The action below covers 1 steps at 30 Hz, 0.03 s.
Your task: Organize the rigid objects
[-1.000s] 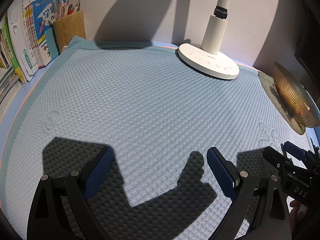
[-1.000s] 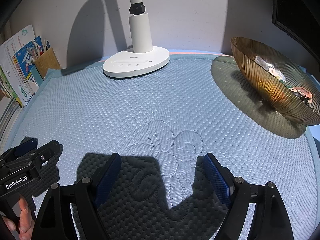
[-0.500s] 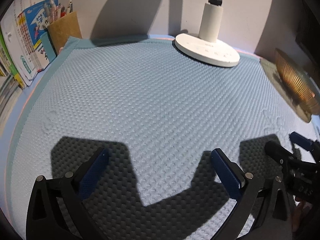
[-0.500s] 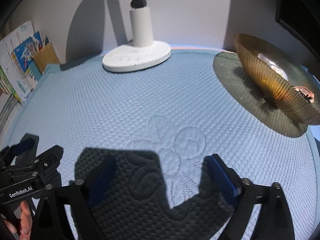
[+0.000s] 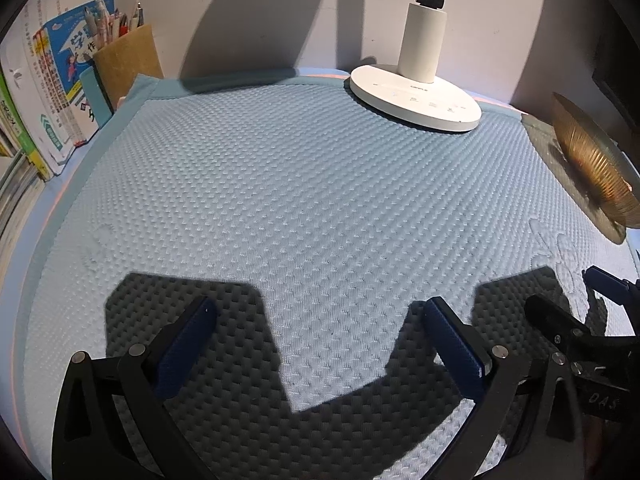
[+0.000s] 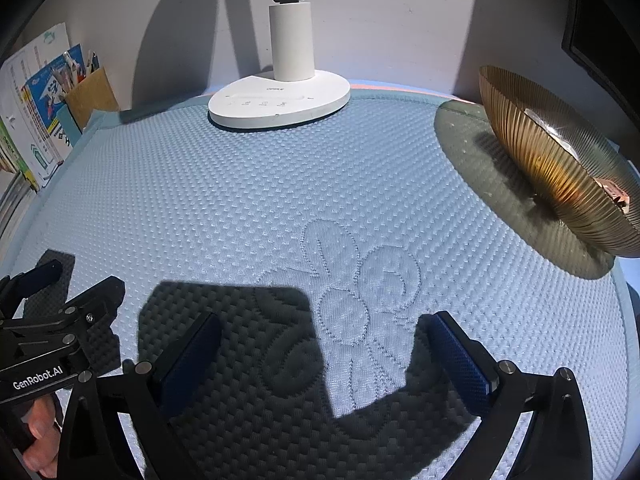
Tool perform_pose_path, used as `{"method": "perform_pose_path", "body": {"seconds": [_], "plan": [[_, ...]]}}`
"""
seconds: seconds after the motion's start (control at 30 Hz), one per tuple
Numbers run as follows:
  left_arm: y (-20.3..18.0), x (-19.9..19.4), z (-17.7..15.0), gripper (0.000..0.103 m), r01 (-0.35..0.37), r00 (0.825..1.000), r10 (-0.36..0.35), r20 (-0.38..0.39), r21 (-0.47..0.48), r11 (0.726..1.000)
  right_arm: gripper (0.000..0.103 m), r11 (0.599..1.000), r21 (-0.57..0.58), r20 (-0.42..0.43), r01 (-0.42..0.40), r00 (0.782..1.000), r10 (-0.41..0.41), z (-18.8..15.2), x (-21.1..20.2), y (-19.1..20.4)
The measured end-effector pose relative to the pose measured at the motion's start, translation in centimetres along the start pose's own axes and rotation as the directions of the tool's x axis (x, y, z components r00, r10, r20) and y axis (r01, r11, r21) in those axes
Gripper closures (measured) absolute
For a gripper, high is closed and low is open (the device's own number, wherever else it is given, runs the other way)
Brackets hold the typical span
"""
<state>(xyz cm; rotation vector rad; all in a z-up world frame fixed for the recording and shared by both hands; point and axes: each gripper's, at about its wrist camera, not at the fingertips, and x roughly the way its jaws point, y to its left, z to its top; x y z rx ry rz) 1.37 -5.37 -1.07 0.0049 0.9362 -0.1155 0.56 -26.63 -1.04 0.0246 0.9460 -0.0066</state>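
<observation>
A ribbed amber glass bowl [image 6: 560, 168] stands at the right edge of the light blue quilted mat [image 6: 280, 184]; small objects lie inside it, partly hidden by its wall. It also shows in the left wrist view [image 5: 588, 164]. My left gripper [image 5: 316, 320] is open and empty above the mat's near side. My right gripper [image 6: 320, 332] is open and empty above a stitched flower pattern. Each gripper appears at the edge of the other's view: the right one [image 5: 592, 312] and the left one [image 6: 60, 292].
A white desk lamp base [image 6: 280, 100] stands at the back of the mat, also in the left wrist view [image 5: 416, 96]. A brown pen holder [image 5: 124, 60] and upright books [image 5: 52, 80] stand at the back left. A wall runs behind.
Both grippers have stayed open and shifted slightly over the mat; the views tilted and drew back a little. Nothing was taken or released.
</observation>
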Motion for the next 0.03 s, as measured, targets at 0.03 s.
{"method": "perform_pose_path", "body": {"seconds": [0.03], "plan": [[-0.01, 0.01, 0.0, 0.0, -0.001, 1.0, 0.001, -0.001, 0.001, 1.0, 0.0, 1.0, 0.0, 0.0, 0.0, 1.0, 0.0, -0.04, -0.04, -0.01]]}}
